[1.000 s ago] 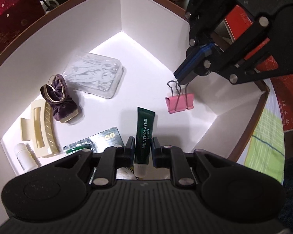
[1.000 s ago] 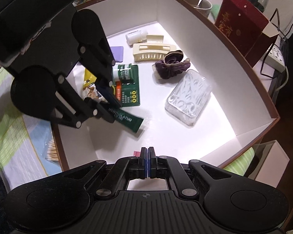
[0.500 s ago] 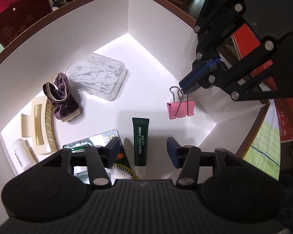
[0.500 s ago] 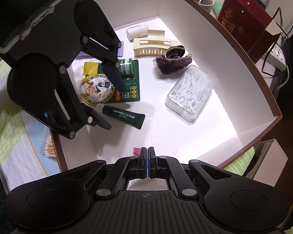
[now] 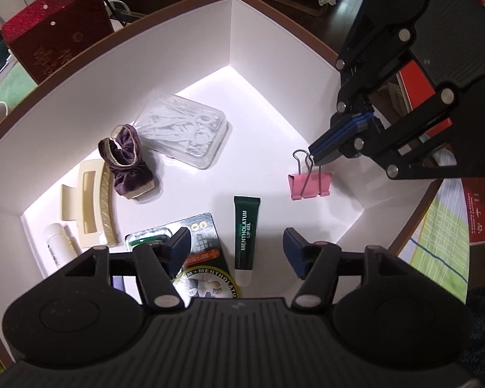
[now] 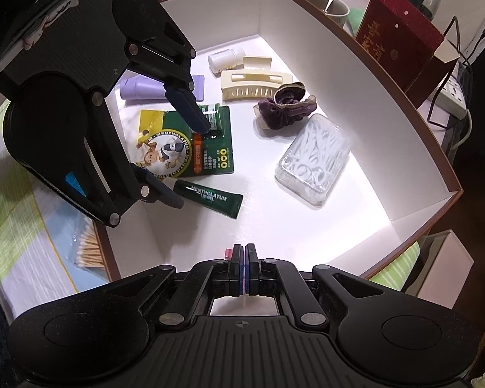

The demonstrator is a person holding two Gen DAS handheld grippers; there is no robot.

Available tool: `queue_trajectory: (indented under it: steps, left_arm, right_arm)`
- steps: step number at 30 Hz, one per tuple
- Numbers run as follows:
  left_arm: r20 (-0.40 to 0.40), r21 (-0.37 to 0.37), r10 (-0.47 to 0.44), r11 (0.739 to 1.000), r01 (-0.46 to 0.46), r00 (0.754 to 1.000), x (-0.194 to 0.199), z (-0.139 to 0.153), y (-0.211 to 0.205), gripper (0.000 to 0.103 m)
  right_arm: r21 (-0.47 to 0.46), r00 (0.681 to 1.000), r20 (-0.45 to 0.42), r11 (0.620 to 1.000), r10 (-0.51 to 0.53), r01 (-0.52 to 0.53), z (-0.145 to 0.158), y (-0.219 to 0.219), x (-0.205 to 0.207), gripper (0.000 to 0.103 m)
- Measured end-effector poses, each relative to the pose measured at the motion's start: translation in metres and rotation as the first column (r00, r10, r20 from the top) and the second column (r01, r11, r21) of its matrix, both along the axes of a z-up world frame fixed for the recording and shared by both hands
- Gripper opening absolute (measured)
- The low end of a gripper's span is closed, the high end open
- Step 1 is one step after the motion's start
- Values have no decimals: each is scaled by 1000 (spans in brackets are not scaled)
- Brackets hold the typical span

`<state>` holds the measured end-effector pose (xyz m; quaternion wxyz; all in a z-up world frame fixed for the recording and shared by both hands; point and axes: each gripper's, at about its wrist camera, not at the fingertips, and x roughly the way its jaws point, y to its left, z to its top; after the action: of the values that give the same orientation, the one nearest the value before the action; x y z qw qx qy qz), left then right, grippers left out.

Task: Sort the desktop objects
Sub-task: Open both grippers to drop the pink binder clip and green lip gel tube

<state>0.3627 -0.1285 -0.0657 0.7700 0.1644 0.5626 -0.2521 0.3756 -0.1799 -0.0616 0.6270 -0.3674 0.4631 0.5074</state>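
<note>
A white box with a brown rim point(image 5: 274, 74) holds the sorted items. A dark green Mentholatum lip gel tube point(image 5: 246, 229) lies flat on its floor, cap towards me. My left gripper point(image 5: 236, 245) hangs open just above the tube and touches nothing. In the right wrist view the left gripper point(image 6: 186, 158) spans the tube point(image 6: 210, 197) and a carded pack. My right gripper point(image 5: 318, 158) is shut on the wire handle of a pink binder clip point(image 5: 308, 186), which hangs near the box's right wall. Only a pink sliver of the clip point(image 6: 229, 253) shows beside the right gripper point(image 6: 244, 255).
The box also holds a cream hair claw point(image 5: 93, 207), a purple scrunchie point(image 5: 127, 161), a clear case of floss picks point(image 5: 187, 132), a carded lip balm point(image 6: 190, 148), a lilac tube point(image 6: 152, 89) and a white bottle point(image 6: 226, 58). Outside stand a red gift box point(image 6: 397, 35), a cup point(image 6: 326, 3) and cotton swabs point(image 6: 87, 249).
My left gripper opened and let go of the lip gel tube, which now lies on the box floor, then drew back. The right gripper stays shut on the clip.
</note>
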Motion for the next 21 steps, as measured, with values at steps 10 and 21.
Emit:
queue_trajectory:
  steps: [10,21]
  left_arm:
    - [39,24,-7,1000,6,999,-16,13,-2,66]
    - [111,38,19,999,-23,994,-36,37,0,67]
  right_arm:
    - [56,999,22,997,-46,45,19,-7,-6,0]
    - [140,991,41,983,-124,117,40,-23,-22,0]
